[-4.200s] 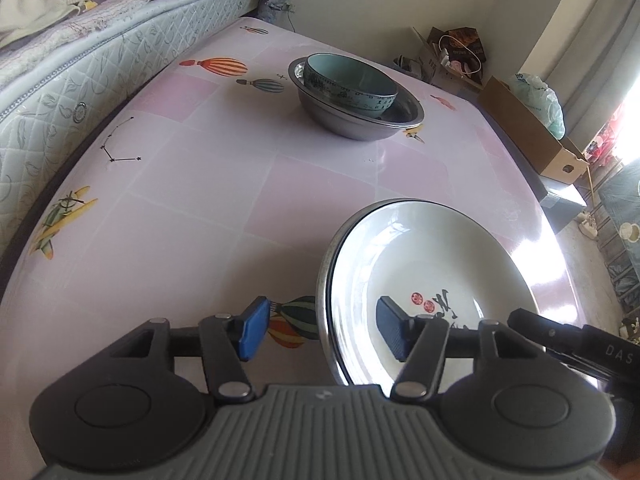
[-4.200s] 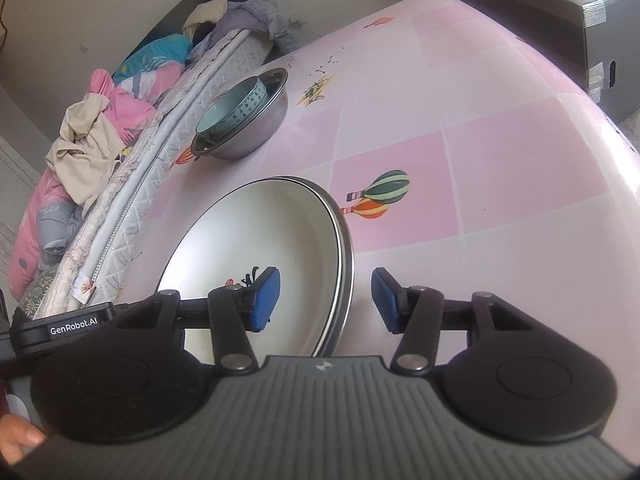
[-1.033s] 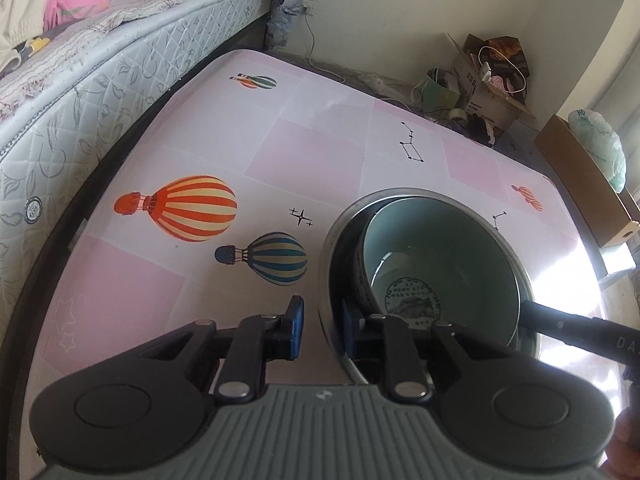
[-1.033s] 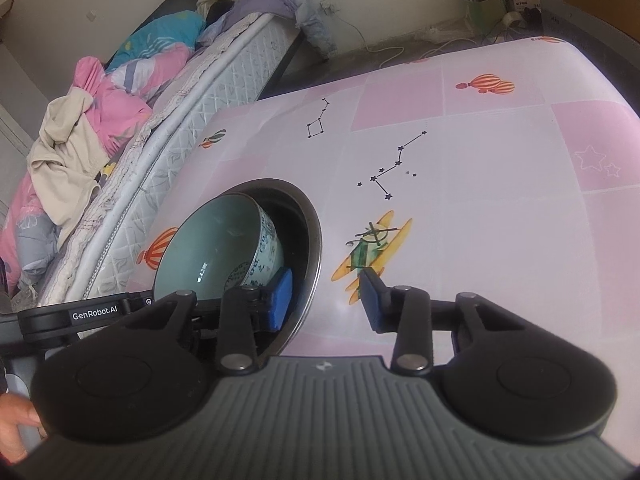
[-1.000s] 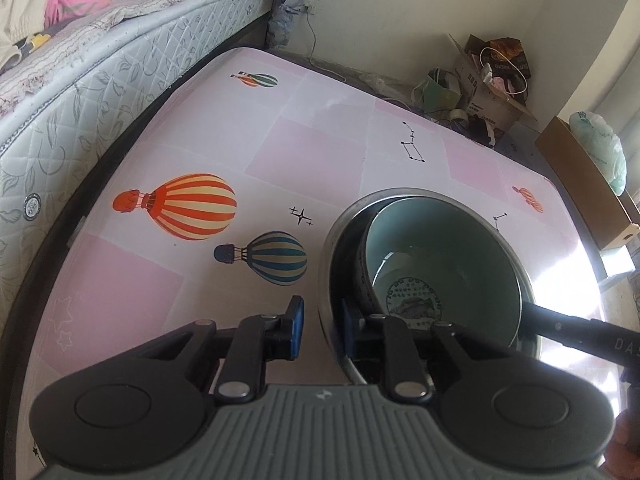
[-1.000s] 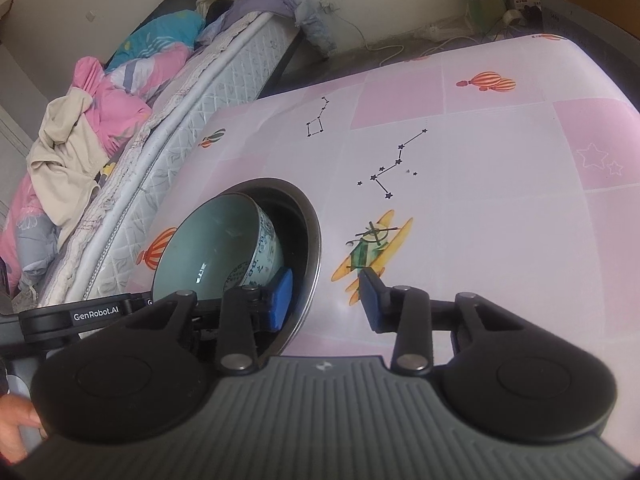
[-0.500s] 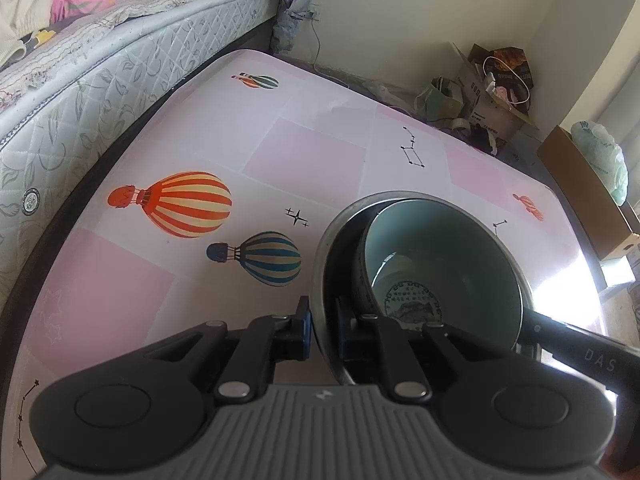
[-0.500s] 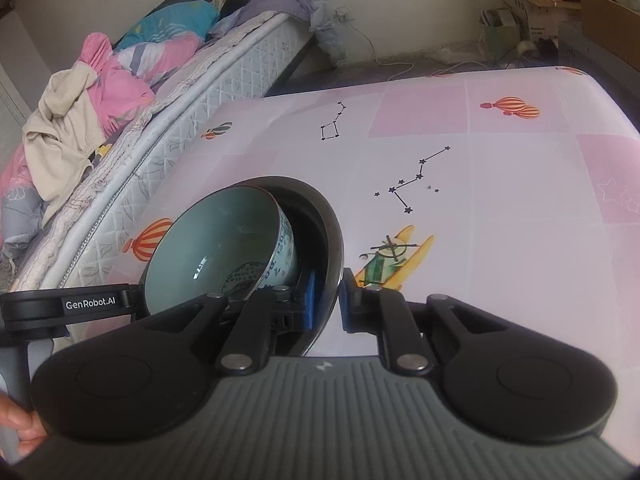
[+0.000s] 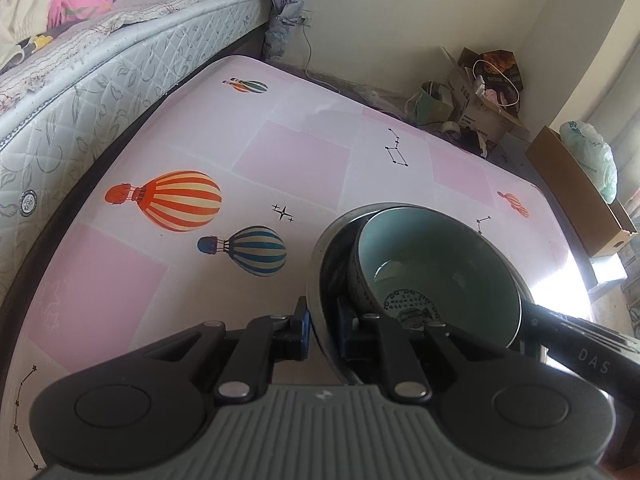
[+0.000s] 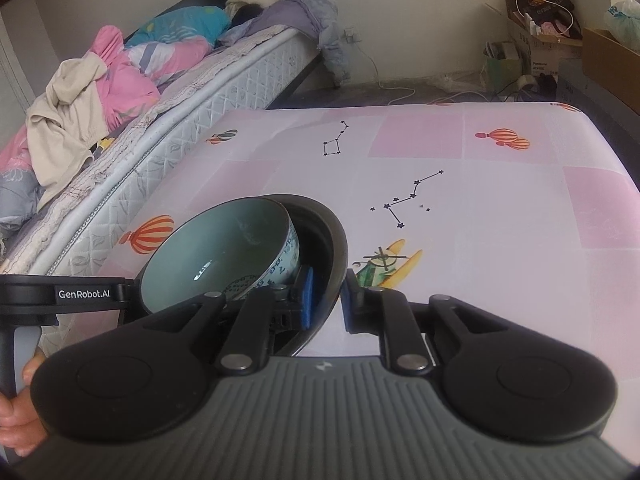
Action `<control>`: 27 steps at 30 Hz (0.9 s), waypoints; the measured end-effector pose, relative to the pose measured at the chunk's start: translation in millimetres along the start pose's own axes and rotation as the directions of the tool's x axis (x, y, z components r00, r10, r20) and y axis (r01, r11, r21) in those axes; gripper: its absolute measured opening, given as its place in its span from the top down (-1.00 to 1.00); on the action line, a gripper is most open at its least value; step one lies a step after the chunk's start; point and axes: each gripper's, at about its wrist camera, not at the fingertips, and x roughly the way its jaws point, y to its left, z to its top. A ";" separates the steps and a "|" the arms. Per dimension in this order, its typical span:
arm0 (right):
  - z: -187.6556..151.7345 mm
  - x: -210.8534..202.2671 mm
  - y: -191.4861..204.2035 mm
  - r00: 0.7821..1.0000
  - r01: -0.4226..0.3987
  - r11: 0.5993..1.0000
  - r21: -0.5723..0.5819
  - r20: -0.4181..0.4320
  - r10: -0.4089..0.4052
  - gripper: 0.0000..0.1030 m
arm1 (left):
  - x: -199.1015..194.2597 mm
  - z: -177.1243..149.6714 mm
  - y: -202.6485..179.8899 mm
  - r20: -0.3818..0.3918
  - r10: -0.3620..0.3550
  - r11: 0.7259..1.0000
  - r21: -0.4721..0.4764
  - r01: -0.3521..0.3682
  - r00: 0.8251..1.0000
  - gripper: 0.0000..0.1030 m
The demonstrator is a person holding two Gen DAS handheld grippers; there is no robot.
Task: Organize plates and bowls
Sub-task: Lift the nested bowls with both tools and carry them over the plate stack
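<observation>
The bench (image 9: 292, 152), covered in a pink cloth printed with balloons and constellations, fills both views, with a bed (image 10: 168, 80) along its side from 9 to 11 o'clock in each. On it, the only tableware in sight is a steel bowl (image 9: 320, 264), at about 4 o'clock in the left wrist view and 8 o'clock in the right wrist view. A teal ceramic bowl (image 9: 436, 264) is nested inside it, leaning toward one wall, not centred.

The left gripper (image 9: 322, 330) has its jaws clenched on the steel bowl's rim, one blue pad outside the wall and one inside. The right gripper (image 10: 327, 300) is clamped on the opposite side of the same rim in the same way. Whether the bowl's base rests on the cloth or hangs just above it cannot be told.

As a judgement: the bowls already form one stack, so that part looks done. No plates show in either view, so their state is unknown. What seems left is carrying this two-handed load to its place and setting it down level, so the loose inner bowl does not slide or tip.
</observation>
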 end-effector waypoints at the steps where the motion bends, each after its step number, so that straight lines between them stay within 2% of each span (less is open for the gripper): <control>1: -0.8 -1.6 -0.3 1.000 0.000 1.000 -0.002 0.003 0.000 0.73 | -1.7 -0.7 -0.4 0.004 -0.002 1.000 -0.001 0.002 1.000 0.72; 14: -1.2 -34.9 3.0 0.999 -0.011 1.000 -0.011 0.048 0.012 0.72 | -32.0 -5.9 -7.1 0.053 -0.033 0.999 -0.014 0.034 0.998 0.73; 27: -10.1 -99.6 11.3 0.996 -0.034 0.999 0.015 0.080 0.033 0.71 | -86.7 -25.7 -16.3 0.107 -0.099 0.995 -0.003 0.100 0.989 0.74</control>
